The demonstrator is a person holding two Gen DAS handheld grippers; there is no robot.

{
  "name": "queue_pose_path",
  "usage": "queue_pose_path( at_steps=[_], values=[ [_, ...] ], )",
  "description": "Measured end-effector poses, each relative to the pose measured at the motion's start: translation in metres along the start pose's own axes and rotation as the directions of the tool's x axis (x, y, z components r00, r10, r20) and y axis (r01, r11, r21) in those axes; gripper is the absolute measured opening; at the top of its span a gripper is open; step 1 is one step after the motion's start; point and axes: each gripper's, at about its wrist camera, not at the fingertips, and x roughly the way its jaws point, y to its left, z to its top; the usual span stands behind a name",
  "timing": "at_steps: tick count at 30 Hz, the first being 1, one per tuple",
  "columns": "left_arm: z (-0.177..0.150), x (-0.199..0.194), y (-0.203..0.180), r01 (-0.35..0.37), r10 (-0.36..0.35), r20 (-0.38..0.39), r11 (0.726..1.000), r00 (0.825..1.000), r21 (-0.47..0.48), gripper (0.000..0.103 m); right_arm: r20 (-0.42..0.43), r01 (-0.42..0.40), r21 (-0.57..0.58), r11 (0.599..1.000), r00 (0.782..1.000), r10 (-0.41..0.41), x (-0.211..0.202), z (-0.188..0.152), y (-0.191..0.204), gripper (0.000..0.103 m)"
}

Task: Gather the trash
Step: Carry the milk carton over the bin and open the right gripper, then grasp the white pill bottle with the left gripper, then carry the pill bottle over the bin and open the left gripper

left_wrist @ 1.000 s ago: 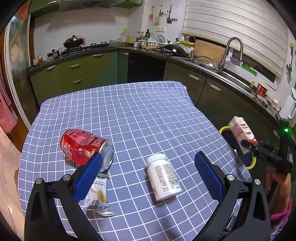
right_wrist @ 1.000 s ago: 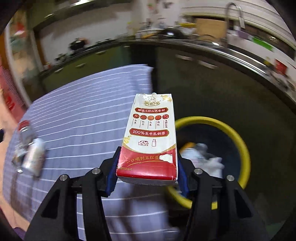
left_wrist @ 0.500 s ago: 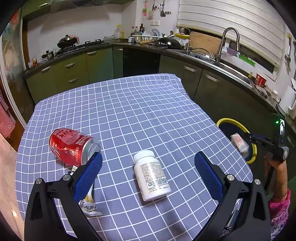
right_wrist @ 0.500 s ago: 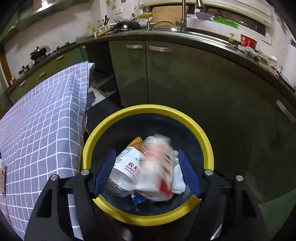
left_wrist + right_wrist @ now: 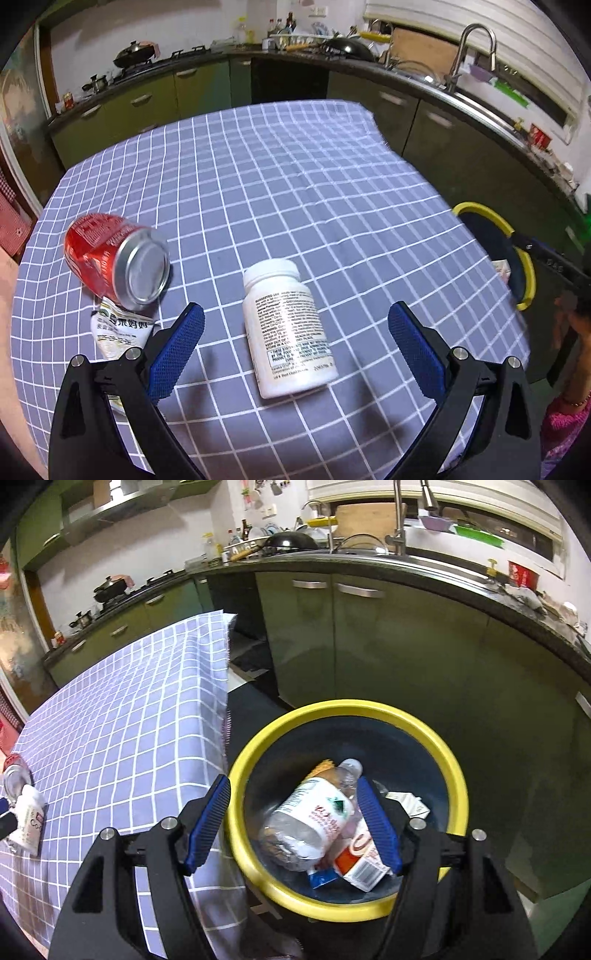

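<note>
The left gripper (image 5: 295, 347) hovers, jaws apart, over the white bottle (image 5: 286, 328) at lower centre; the right gripper (image 5: 293, 819), jaws apart and empty, hangs above the yellow-rimmed bin (image 5: 456, 771).

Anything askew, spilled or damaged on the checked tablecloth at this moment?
Nothing spilled. The red drink can lies on its side, dented, resting on a crumpled white wrapper. The white plastic pill bottle also lies toppled, cap on, between the open left gripper fingers. All of it looks like trash awaiting pickup.

Both wrist views downward, tablecloth (image 5: 295, 177) shared
</note>
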Motion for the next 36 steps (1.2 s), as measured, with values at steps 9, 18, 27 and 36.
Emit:
queue_pose_path(
  at_steps=[9, 18, 27, 36],
  values=[
    [-0.001, 0.031, -0.003, -0.052, 0.052, -0.056, 0.999, 0.997, -0.005, 0.094, -0.032, -0.039, -0.006, 0.999, 0.999, 0.038, 0.013, -0.005, 0.006, 0.067],
    [-0.003, 0.048, 0.000, -0.081, 0.080, -0.095, 0.997, 0.992, -0.011, 0.068, -0.030, -0.047, -0.001, 0.999, 0.998, 0.047, 0.014, -0.006, 0.005, 0.067],
    [-0.003, 0.043, 0.001, -0.076, 0.077, -0.080, 0.997, 0.994, 0.007, 0.050, -0.029, -0.057, 0.001, 0.998, 0.998, 0.057, 0.012, -0.006, 0.004, 0.067],
    [0.002, 0.023, -0.015, -0.028, 0.031, -0.046, 0.998, 0.998, 0.057, 0.049, -0.016, -0.060, 0.000, 0.998, 0.998, 0.060, 0.006, -0.004, 0.004, 0.067]
  ],
)
